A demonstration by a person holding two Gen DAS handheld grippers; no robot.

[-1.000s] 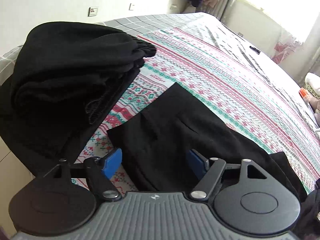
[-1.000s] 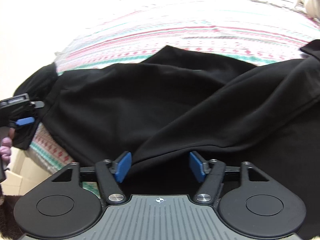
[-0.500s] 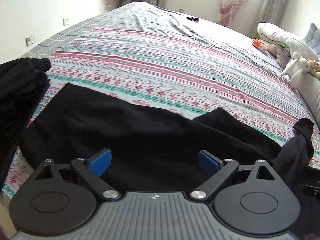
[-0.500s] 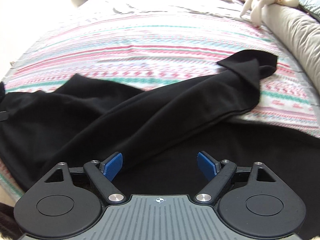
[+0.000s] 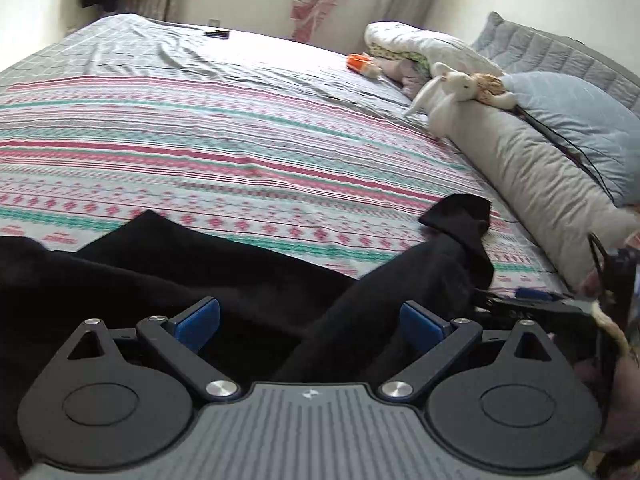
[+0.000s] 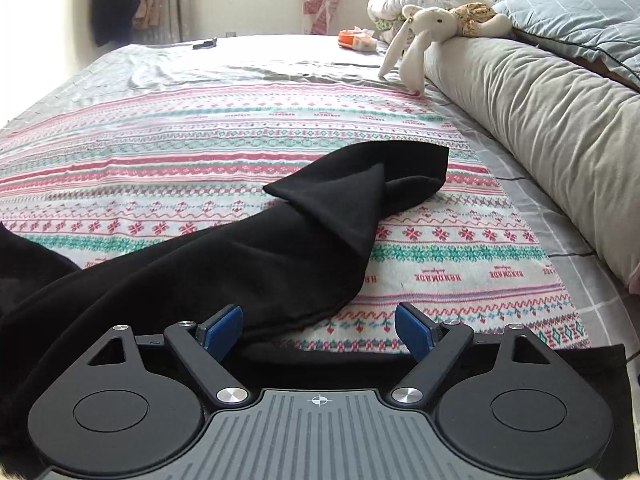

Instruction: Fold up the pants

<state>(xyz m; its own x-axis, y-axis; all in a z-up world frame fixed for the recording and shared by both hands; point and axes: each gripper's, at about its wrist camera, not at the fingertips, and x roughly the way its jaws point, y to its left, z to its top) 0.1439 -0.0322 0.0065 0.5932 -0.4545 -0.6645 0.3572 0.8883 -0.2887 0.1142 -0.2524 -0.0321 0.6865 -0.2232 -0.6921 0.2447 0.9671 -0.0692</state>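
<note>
A bed (image 5: pixel 240 92) is filling both views, wearing a blanket (image 6: pixel 208 148) striped in pink, green and white over a grey checked sheet, with light coming in from a window at the far wall. Along the right side a long grey bolster (image 6: pixel 532 120) is lying, with a white toy rabbit (image 6: pixel 424 28) draped over its far end and a pale blue pillow (image 5: pixel 576 120) leaning behind it. The black pants (image 6: pixel 280 248) are sprawling unfolded across the near part of the blanket; one leg is stretching away toward the bolster, its end doubled over into a loose point, while the rest is bunching to the left. The left tongs (image 5: pixel 310 320) are hanging spread wide over the dark cloth, gripping nothing. The right tongs (image 6: pixel 318 328) are also standing apart, the left pad just at the leg's hem, the right pad over bare blanket, with nothing pinched between them. A small orange thing (image 6: pixel 350 38) is sitting far up the bed
</note>
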